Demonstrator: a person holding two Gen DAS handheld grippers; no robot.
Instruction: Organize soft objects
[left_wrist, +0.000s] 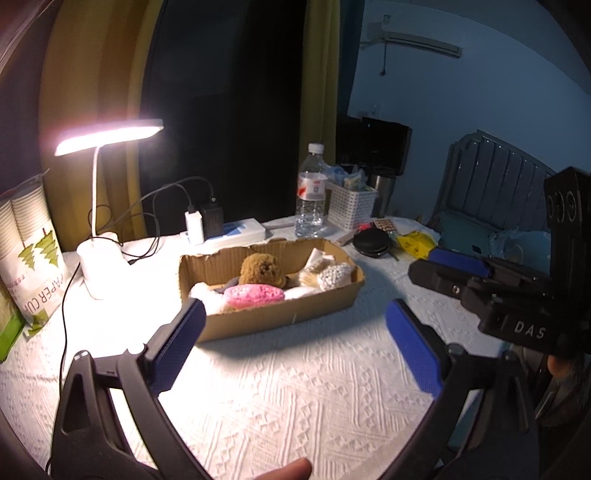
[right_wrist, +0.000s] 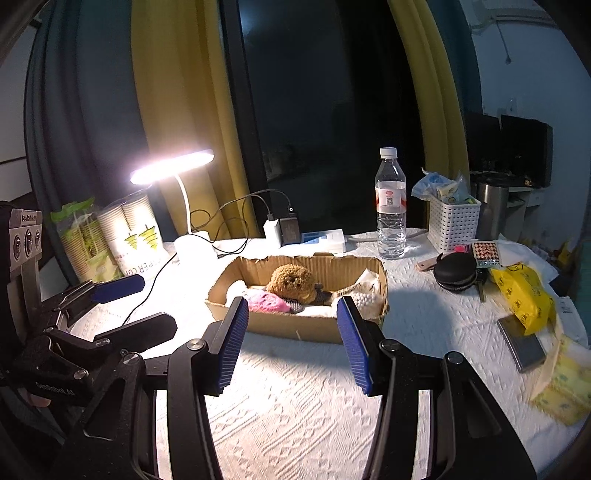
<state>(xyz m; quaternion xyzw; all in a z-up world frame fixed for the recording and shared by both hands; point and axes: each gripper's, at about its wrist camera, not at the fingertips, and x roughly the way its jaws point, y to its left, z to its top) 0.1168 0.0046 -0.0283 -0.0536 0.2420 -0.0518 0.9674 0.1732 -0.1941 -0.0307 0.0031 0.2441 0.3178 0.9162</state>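
A shallow cardboard box (left_wrist: 280, 317) (right_wrist: 295, 328) sits mid-table on the white cloth. Inside lie a brown fuzzy sponge (left_wrist: 260, 269) (right_wrist: 291, 282), a pink sponge (left_wrist: 255, 295) (right_wrist: 267, 302), a bag of white beads (left_wrist: 334, 275) (right_wrist: 360, 299) and a white fluffy piece (left_wrist: 207, 295). My left gripper (left_wrist: 295, 308) (right_wrist: 159, 302) hovers just in front of the box, open wide with nothing between its blue pads. My right gripper (right_wrist: 291, 306) (left_wrist: 421, 262) is also short of the box, to the right of the left one, open and holding nothing.
A lit desk lamp (left_wrist: 107, 136) with cables and a pack of paper cups (left_wrist: 33, 254) stand at left. Behind the box are a power strip (left_wrist: 236, 230), water bottle (right_wrist: 390, 206) and white basket (right_wrist: 452, 221). A black round case (right_wrist: 456, 271) and yellow packet (right_wrist: 521, 291) lie at right.
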